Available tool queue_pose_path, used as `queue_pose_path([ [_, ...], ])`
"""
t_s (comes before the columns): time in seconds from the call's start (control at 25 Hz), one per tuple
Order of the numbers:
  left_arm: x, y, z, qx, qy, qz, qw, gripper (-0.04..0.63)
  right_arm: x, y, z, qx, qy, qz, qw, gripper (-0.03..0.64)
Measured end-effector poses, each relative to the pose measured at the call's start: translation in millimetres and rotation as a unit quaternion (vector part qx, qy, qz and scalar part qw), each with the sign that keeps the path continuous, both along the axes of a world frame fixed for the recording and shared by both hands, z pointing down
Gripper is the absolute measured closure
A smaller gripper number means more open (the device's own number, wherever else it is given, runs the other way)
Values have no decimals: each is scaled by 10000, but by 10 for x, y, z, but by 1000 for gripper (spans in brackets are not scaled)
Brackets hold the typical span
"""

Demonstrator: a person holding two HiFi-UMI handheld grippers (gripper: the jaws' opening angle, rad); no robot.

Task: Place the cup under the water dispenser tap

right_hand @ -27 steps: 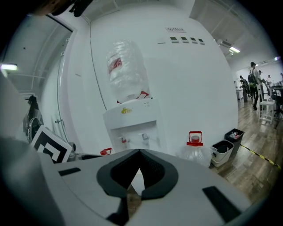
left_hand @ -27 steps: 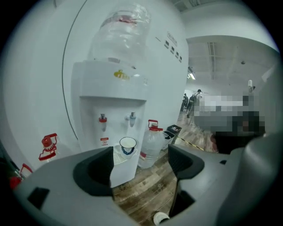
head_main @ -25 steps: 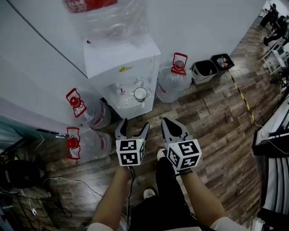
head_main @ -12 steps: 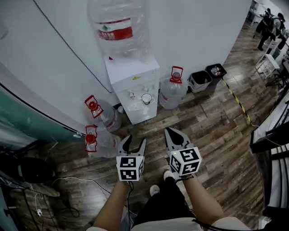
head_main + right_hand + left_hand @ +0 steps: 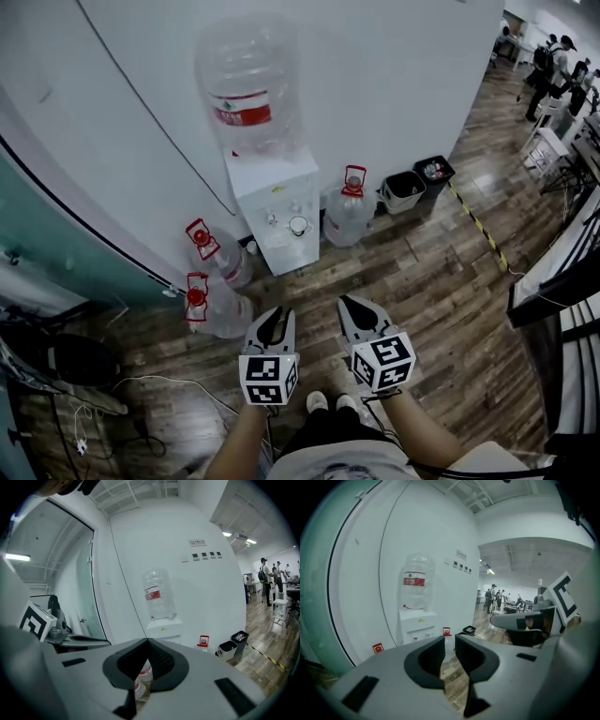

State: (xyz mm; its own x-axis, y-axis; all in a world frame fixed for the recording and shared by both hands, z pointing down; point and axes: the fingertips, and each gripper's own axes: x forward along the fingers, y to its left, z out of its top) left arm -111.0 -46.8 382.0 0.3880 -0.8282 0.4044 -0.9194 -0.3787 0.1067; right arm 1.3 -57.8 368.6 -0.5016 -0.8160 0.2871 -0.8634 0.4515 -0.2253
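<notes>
Head view: the white cup (image 5: 298, 225) is sitting in the front recess of the water dispenser (image 5: 272, 192), on its drip tray. Whether it is squarely below the tap is too small to tell. The placing is looking done, and nothing seems left except perhaps checking that alignment. The left tool (image 5: 274, 317) and the right tool (image 5: 352, 305) are hanging side by side over the wooden floor (image 5: 431, 281), well apart from the dispenser and carrying nothing. Spare water bottles (image 5: 349, 214) are crowding both flanks of the dispenser and two bins (image 5: 405, 189) are standing to its right. The open room is lying straight in front of it and off to the right, where a desk edge (image 5: 553, 272) is closing it in.

Left gripper view: the left tool (image 5: 450, 641) has just been closing. Its jaws are standing nearly together, leaving only a thin slit with nothing inside it. A red-capped bottle (image 5: 447, 637) is showing through from far behind. The dispenser (image 5: 417, 626) is standing against the white wall – the cup cannot be made out here.

Right gripper view: the right tool (image 5: 147, 641) is pressing its tips together on nothing. The dispenser (image 5: 164, 629) and the bins (image 5: 228, 649) are sitting well beyond it.
</notes>
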Motion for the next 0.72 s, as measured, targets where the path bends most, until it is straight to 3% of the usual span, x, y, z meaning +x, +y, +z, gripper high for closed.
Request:
queue_pose_path([
  [0.44, 233, 620, -526, 238, -205, -166, 9994, 543, 251, 489, -494, 183, -30, -301, 9994, 595],
  [0.72, 181, 688, -637, 278, -205, -336, 9988, 546, 264, 586, -713, 351, -108, -362, 9987, 597],
])
